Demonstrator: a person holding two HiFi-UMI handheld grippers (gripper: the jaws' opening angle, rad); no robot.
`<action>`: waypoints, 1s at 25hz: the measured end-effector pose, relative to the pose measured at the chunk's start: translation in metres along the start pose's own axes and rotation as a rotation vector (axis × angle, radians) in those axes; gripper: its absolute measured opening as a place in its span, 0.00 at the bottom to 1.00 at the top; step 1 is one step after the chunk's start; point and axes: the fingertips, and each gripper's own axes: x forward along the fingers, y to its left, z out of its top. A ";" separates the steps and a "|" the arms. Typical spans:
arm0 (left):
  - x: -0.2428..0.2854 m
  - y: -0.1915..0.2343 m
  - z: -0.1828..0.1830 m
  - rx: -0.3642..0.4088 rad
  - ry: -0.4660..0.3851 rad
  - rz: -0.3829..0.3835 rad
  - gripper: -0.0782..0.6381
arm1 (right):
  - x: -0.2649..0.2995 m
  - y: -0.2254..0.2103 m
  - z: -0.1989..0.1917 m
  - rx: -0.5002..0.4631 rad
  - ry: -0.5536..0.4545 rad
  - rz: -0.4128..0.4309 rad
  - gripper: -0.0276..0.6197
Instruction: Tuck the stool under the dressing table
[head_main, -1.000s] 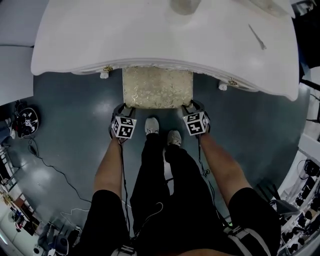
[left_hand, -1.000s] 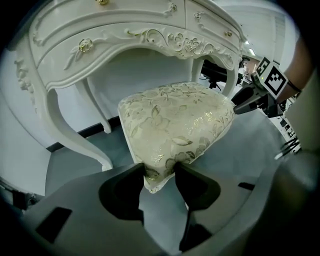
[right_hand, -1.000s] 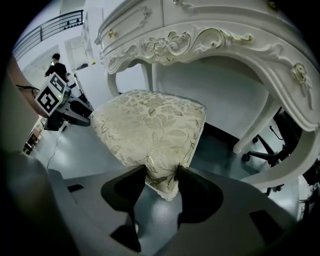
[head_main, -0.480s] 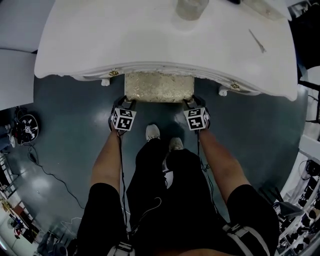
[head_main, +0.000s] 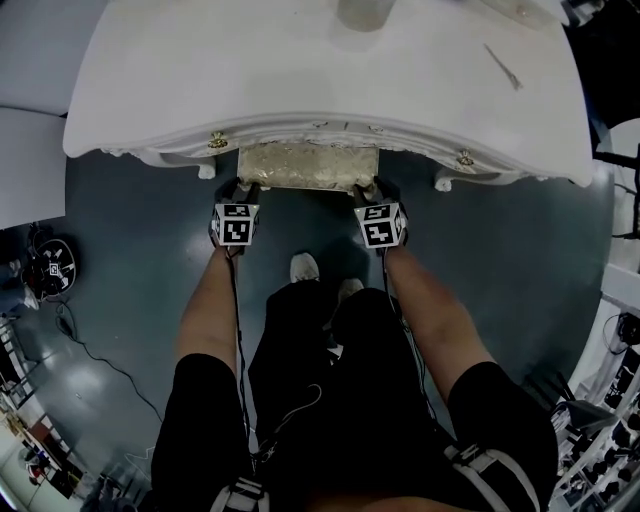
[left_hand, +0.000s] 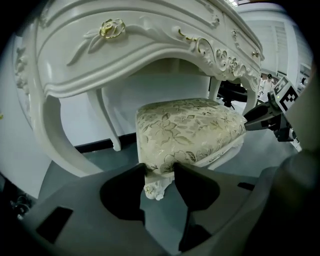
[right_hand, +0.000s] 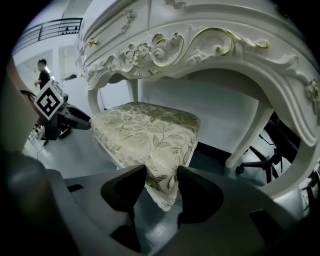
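Jaws clamp the stool's (head_main: 308, 166) near corners, left gripper's (head_main: 244, 188) just tightening, right gripper's (head_main: 367, 188) pinching, between the dressing table's (head_main: 300, 70) legs (head_main: 207, 171).

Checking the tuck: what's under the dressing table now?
The stool, mostly under the dressing table. From above only the seat's near edge shows; the tabletop covers the rest.

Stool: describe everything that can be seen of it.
The stool has a rectangular padded seat in cream fabric with a gold leaf-and-flower pattern, on a white carved frame with a rosette at the corner. It stands level, mostly tucked beneath the white dressing table; only its near edge shows from above. The left hand-held gripper, its jaws just closed further, and the right hand-held gripper each clamp a near corner.
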 end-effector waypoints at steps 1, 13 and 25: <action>-0.001 0.000 0.000 -0.001 -0.005 0.008 0.39 | -0.001 0.000 0.000 0.011 -0.007 -0.004 0.40; -0.136 -0.036 0.075 -0.026 -0.187 -0.012 0.18 | -0.131 -0.009 0.071 0.107 -0.220 -0.080 0.07; -0.423 -0.130 0.270 0.021 -0.439 -0.003 0.14 | -0.427 0.013 0.247 0.131 -0.553 -0.056 0.06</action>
